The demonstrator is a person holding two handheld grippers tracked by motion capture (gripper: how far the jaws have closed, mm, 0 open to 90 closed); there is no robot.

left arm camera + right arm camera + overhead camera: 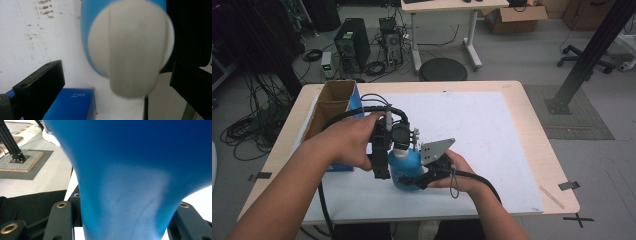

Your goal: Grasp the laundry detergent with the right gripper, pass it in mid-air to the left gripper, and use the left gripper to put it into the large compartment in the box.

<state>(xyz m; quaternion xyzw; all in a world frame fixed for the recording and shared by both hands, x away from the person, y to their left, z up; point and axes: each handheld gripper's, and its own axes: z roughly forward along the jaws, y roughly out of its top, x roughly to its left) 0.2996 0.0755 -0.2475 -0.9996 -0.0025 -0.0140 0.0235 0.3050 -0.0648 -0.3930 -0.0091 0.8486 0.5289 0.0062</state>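
A blue bottle [404, 170] with a white cap [401, 148] stands on the white mat near the table's front edge. My right gripper [413, 180] comes in from the right, shut on the bottle's lower body. In the right gripper view the blue bottle [125, 182] sits tight between the two black jaws of the right gripper [122, 220]. My left gripper [396, 149] hangs over the bottle's top, pointing down. In the left gripper view the white cap [130, 50] lies between that gripper's [116, 86] wide-apart jaws, with a gap on the left side.
An open cardboard box [329, 107] with a blue side [72, 105] stands at the table's left, just behind my left hand. The white mat [482, 135] stretches to the right and back. Beyond the table are a round stool [443, 69], computer towers and cables on the floor.
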